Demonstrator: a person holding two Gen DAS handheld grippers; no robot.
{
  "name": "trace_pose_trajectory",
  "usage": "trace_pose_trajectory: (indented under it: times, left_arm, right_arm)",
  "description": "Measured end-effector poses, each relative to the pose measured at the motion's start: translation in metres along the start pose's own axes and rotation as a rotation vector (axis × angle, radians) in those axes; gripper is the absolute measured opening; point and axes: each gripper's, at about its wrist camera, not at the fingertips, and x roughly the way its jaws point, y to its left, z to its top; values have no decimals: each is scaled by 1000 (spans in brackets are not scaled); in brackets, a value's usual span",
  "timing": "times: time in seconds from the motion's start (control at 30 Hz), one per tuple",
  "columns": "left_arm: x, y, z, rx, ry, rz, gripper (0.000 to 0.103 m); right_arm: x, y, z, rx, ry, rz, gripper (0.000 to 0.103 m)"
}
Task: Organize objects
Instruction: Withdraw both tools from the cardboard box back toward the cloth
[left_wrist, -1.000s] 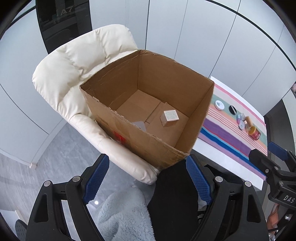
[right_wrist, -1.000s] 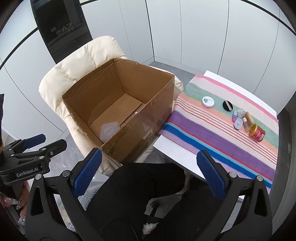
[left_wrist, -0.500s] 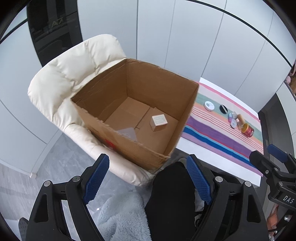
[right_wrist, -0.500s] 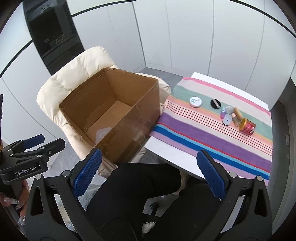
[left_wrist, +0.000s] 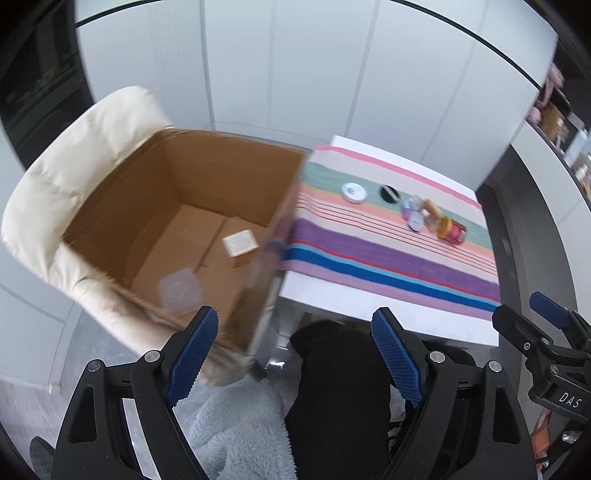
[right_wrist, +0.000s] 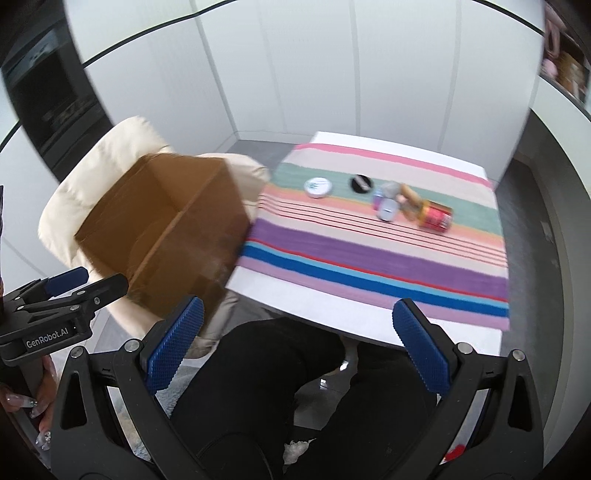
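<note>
Both my jaws stand wide apart with nothing between the blue pads: my left gripper (left_wrist: 295, 350) hangs above my lap, and my right gripper (right_wrist: 297, 347) does the same beside it. The things to sort sit on the striped cloth (right_wrist: 369, 251) toward its far side. A white round tin (right_wrist: 317, 187) and a black disc (right_wrist: 361, 183) lie apart from each other, and just past the disc is a tight cluster of small bottles (right_wrist: 386, 205) touching a red jar (right_wrist: 436, 218) that lies on its side with a yellow lid. These are blurred, so I cannot tell the bottles apart. To the left of the cloth, an open cardboard box (left_wrist: 173, 192) rests on a cream padded chair (left_wrist: 74, 155), close against the edge of the white table (left_wrist: 369, 314). Inside the box lie a small pale cube (left_wrist: 240, 243) and a translucent lid-like piece (left_wrist: 179, 290) near the front wall. My dark trousers (right_wrist: 280, 387) fill the foreground, with a grey fleecy fabric (left_wrist: 236, 432) beside my left leg.
</note>
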Motion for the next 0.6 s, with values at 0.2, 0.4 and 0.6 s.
trace_pose_trajectory:
  times: [0.2, 0.4, 0.6]
  left_arm:
    - [17, -48, 5, 91, 26, -52, 87]
    - [30, -79, 10, 154, 51, -80, 87]
    - [41, -101, 15, 195, 61, -90, 87]
  right_arm:
    - [-4, -50, -10, 96, 11, -61, 103]
    - [-7, -86, -20, 168, 13, -93, 103]
    - [-1, -111, -25, 214, 26, -118, 103]
